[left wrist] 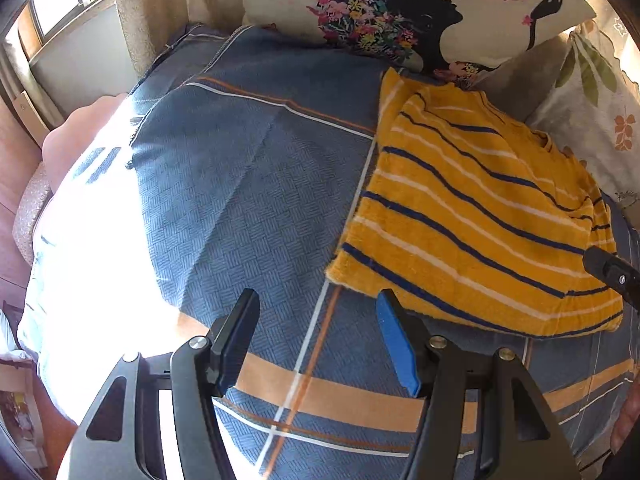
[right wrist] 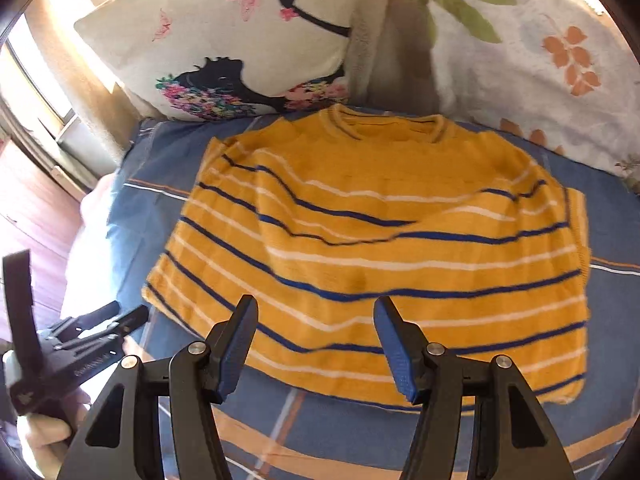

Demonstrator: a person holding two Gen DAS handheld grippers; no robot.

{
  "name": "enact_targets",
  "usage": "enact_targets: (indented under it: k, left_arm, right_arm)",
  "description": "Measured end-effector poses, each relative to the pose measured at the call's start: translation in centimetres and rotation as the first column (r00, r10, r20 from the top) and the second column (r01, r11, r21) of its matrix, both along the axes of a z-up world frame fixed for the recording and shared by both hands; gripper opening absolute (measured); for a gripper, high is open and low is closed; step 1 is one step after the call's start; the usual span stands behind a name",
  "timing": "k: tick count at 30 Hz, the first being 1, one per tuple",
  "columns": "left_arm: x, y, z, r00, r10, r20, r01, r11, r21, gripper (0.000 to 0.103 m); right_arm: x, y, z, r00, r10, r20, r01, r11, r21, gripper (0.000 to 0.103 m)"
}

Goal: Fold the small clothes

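both claws gape empty over striped sweater (right wrist: 372, 240).

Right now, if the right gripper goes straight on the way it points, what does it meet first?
Most likely the yellow striped sweater: the open right gripper points down at its near hem, with nothing between the jaws. Depth is unclear, so it may land just short, on the blue bedspread.

Glare whitens the bedspread (left wrist: 100, 240) at left; the sweater's (right wrist: 372, 248) stripes blur.
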State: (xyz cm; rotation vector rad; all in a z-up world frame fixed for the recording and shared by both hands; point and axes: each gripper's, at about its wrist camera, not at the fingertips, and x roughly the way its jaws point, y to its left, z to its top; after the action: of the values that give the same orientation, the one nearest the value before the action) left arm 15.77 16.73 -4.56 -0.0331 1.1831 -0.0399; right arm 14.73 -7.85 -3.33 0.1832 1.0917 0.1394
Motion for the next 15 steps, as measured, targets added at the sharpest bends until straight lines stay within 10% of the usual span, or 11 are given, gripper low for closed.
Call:
enact_targets:
  k: [10,15]
  left_arm:
    - [1.1,2.7,-0.4,1.000,-0.015,-0.018,0.014,0.999,-0.052,0.060]
    - [1.3,4.2,-0.9,1.000,-0.004,-0.026,0.001,0.996,-0.085,0.060]
  right_arm:
    - [8.8,1.5,-0.3,0.998,-0.061,-0.022,0.065,0.974,0.219,0.061]
    - [11.1,2.4,-0.2,0.998,-0.045,-0.039,0.045,0.999,-0.001,0.053]
